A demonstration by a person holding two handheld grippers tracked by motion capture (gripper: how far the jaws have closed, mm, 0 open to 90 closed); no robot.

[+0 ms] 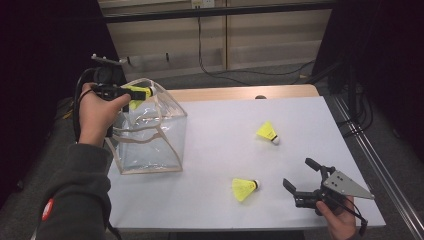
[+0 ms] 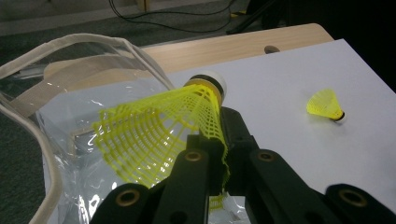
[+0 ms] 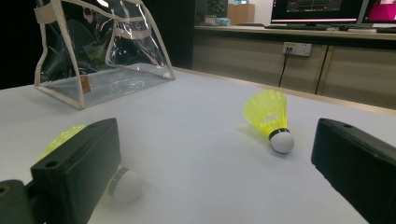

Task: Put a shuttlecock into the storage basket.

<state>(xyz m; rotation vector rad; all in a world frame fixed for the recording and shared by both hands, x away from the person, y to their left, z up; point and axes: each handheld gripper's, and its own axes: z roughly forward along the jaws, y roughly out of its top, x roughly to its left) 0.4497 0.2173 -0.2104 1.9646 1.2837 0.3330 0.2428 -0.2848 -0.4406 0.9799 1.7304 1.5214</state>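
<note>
Shuttlecock (image 1: 136, 92), yellow and netted, sits clamped in our left tool (image 1: 131, 92), which we hold over the open top of the clear bag (image 1: 150, 145) at the left of the white table (image 1: 220, 125) in the high view. Two more lie on the table: the far shuttlecock (image 1: 267, 132) toward the right and the near shuttlecock (image 1: 245, 188) closer to us. Our right tool (image 1: 299, 174) rests low at the near right corner, its jaws spread apart and holding nothing.

In the left gripper view, the black jaws pinch the skirt of the held shuttlecock (image 2: 163, 133), its white cork end pointing away from us, with the bag's cream-edged rim (image 2: 28, 116) below and to the left.

In the right gripper view, the jaws stand wide, one shuttlecock (image 3: 271, 116) lying between them farther off. Another (image 3: 122, 184) lies partly behind the left jaw; whether it touches the jaw we cannot tell.
</note>
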